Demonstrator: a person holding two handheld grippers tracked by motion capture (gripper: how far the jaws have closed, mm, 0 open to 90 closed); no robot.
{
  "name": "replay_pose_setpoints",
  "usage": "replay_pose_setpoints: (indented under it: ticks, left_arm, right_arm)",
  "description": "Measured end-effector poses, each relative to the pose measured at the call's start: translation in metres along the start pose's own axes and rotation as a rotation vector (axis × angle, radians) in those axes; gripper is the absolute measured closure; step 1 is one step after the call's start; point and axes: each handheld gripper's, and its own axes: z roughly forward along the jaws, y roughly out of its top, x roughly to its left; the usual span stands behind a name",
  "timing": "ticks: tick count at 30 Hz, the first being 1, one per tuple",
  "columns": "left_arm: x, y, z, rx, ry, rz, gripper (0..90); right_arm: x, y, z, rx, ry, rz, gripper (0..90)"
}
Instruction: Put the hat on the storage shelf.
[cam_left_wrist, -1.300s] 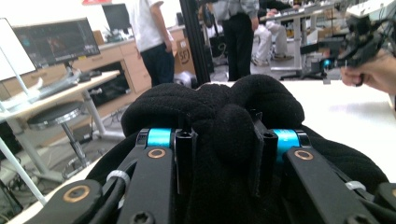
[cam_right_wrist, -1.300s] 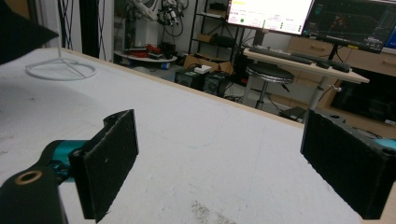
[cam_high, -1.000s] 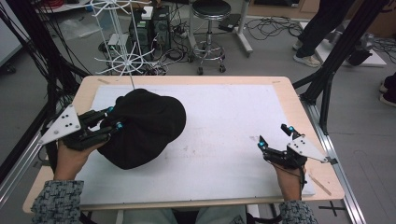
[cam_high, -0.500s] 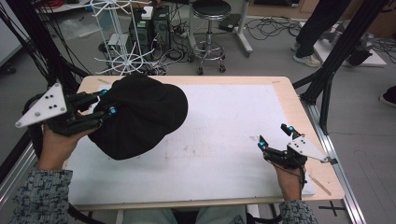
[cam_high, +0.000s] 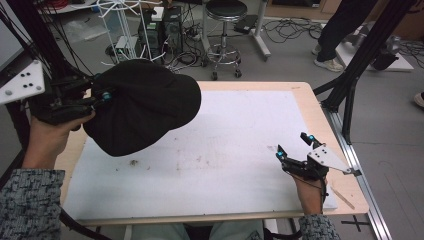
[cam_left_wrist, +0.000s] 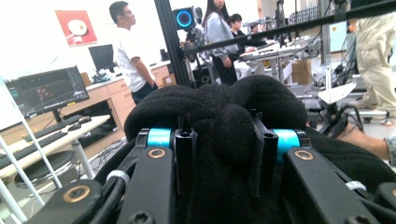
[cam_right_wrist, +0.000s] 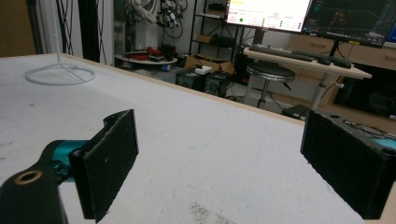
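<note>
While the left hand-held gripper (cam_high: 102, 95) clamps the black cap (cam_high: 145, 107) over the table's (cam_high: 260, 86) edge, the right hand-held gripper (cam_high: 295, 148) gapes.

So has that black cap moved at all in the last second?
Yes. The black cap, clamped in the left gripper, has lifted off the white table and now hangs over its far-left corner, nearer the white rack.
</note>
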Motion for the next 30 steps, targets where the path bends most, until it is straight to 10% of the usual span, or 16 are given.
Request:
replay_pose_setpoints:
  ticks: [30]
  left_arm:
    - [0.027,0.085,-0.014,-0.104,0.008,0.014,69.1]
  right_arm:
    - [-0.001,-0.001,0.002,0.006,0.006,0.013,10.3]
